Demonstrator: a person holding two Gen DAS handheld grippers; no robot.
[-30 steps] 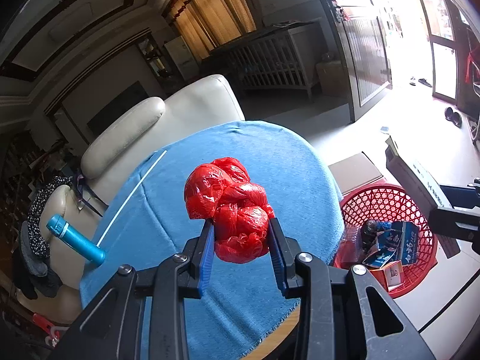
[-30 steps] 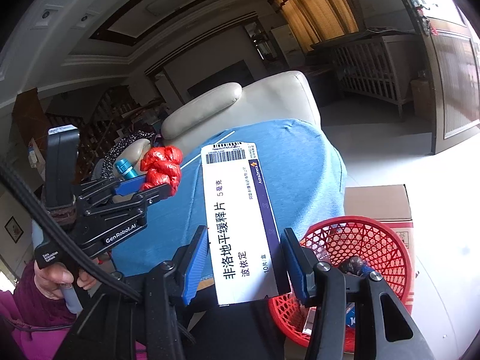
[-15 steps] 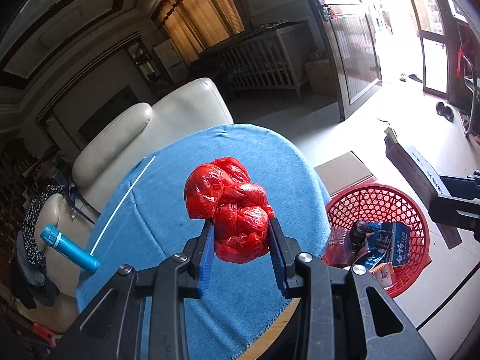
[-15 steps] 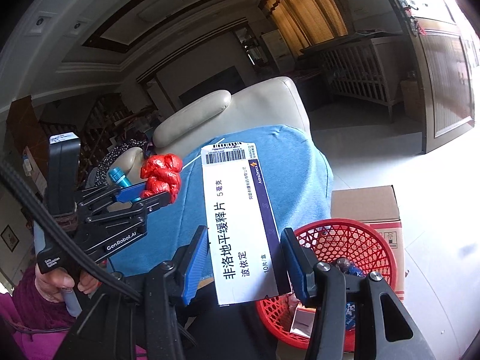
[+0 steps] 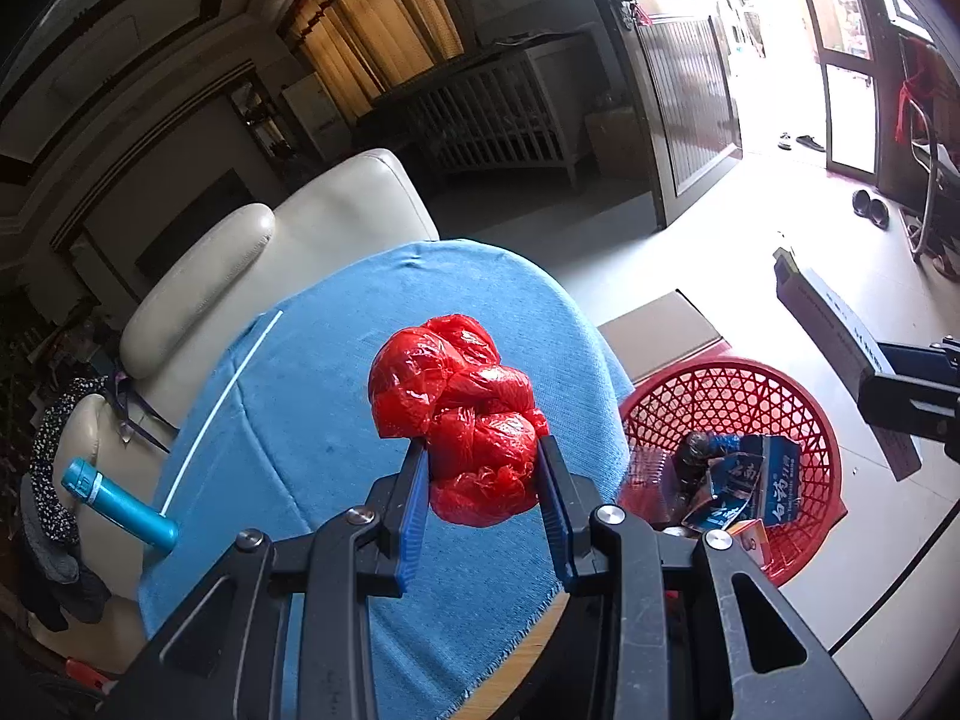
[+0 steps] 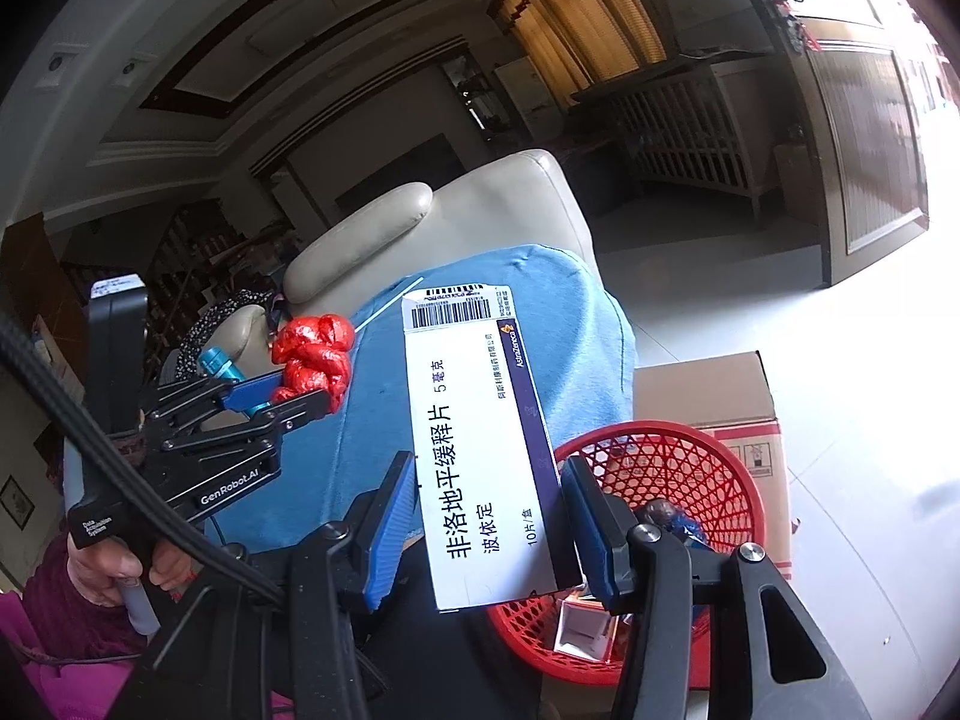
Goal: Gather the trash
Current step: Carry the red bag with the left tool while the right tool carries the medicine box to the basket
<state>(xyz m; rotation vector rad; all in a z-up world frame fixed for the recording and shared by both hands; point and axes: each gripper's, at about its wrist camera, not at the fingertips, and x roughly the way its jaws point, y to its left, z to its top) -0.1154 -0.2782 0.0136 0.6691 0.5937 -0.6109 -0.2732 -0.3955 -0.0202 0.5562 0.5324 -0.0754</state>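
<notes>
Carrying both loads over to the red basket [image 5: 729, 384] looks like the step in hand, and it should go best if each piece is let go only once it hangs squarely above the open rim, since the basket sits on the floor below the worktop's right edge. The worktop [image 5: 336, 384], round and draped in blue cloth, is the largest thing near; a cream armchair [image 5: 312, 228] stands against its far edge, and a cardboard box [image 6: 714, 396] sits on the floor just beside the basket. The basket already holds some cartons and a dark bottle. The right tongs [image 6: 489, 534] are pinching a white medicine carton [image 6: 474, 444] by its long sides, near the basket's rim, so I judge it should go first. The left tongs [image 5: 483, 498] are pressed onto a crumpled red plastic bag [image 5: 462, 408], held up above the worktop's near edge; it is light and may cling to the pads. Nothing blocks the way except the other tongs. A teal tube [image 5: 117, 501] and a thin white straw [image 5: 222, 402] lie at the worktop's left edge.
</notes>
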